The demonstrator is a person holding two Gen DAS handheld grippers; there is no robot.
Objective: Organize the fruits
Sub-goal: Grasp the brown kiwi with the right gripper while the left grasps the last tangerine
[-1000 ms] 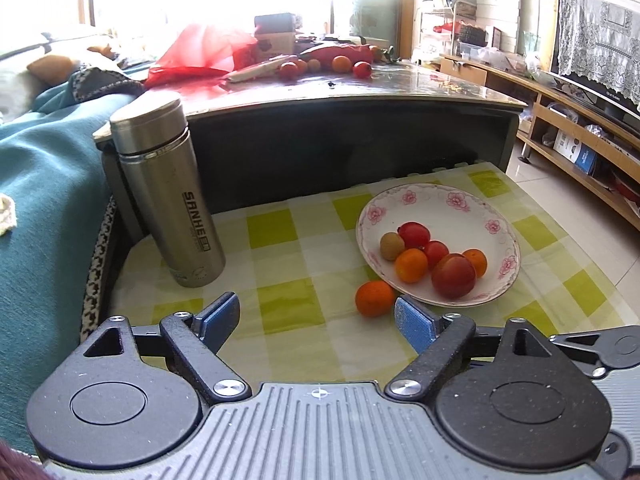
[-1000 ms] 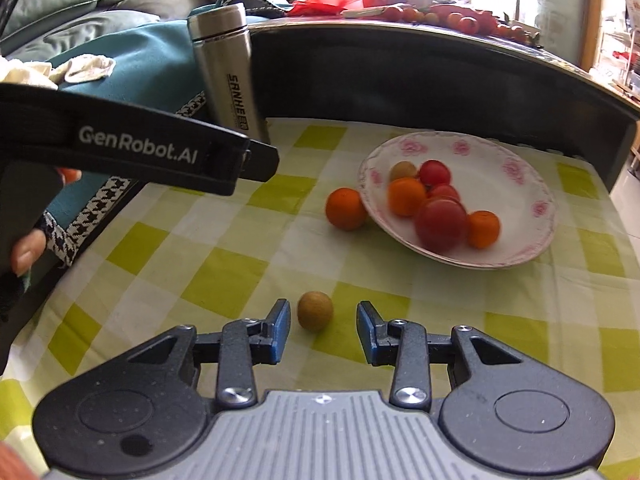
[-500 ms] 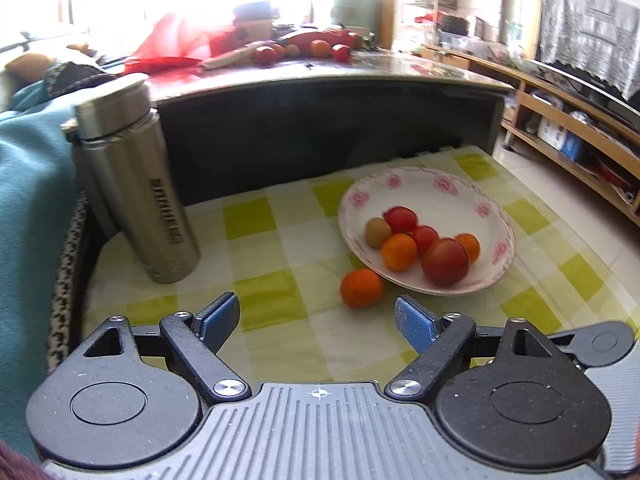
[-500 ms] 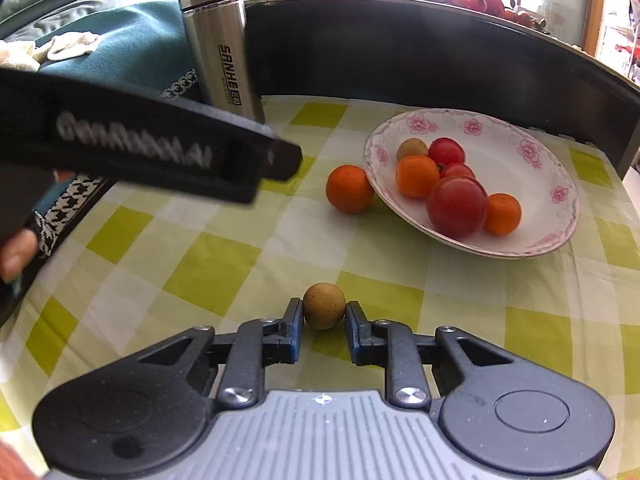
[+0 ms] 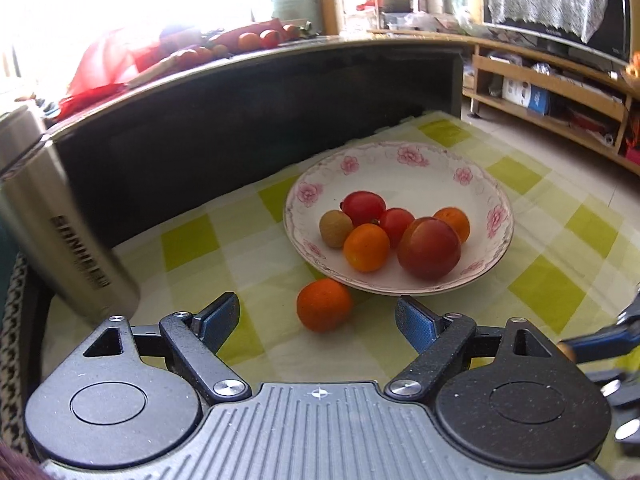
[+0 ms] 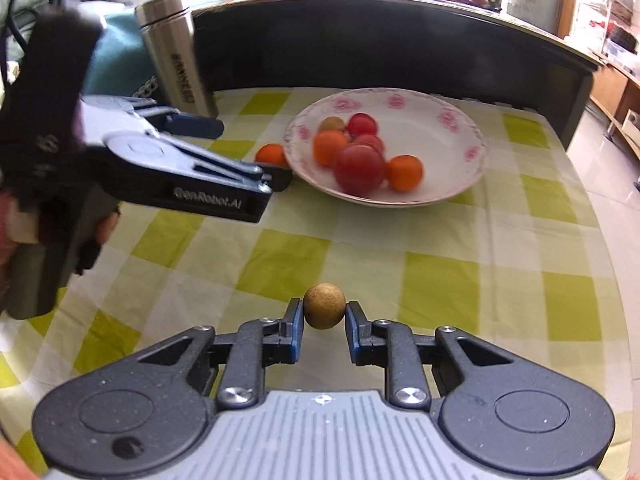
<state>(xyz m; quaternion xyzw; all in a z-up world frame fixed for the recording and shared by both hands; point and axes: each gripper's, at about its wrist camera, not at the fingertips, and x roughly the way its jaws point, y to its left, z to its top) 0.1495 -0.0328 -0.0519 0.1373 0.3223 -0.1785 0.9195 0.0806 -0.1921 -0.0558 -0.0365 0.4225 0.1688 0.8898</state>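
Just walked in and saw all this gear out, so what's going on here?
A person is sorting fruit into a flowered plate using two hand-held grippers. The right gripper is closed on a small brown fruit, above the checked cloth. The left gripper is open, lined up on a loose orange lying against the plate's near rim. Six fruits already sit in the plate. A steel flask stands behind.

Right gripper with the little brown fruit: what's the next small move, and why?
Probably carry it forward and over the rim of the plate, then release. The right gripper is shut on the small brown fruit, held clear of the checked cloth, and the plate has bare space on its far right side.
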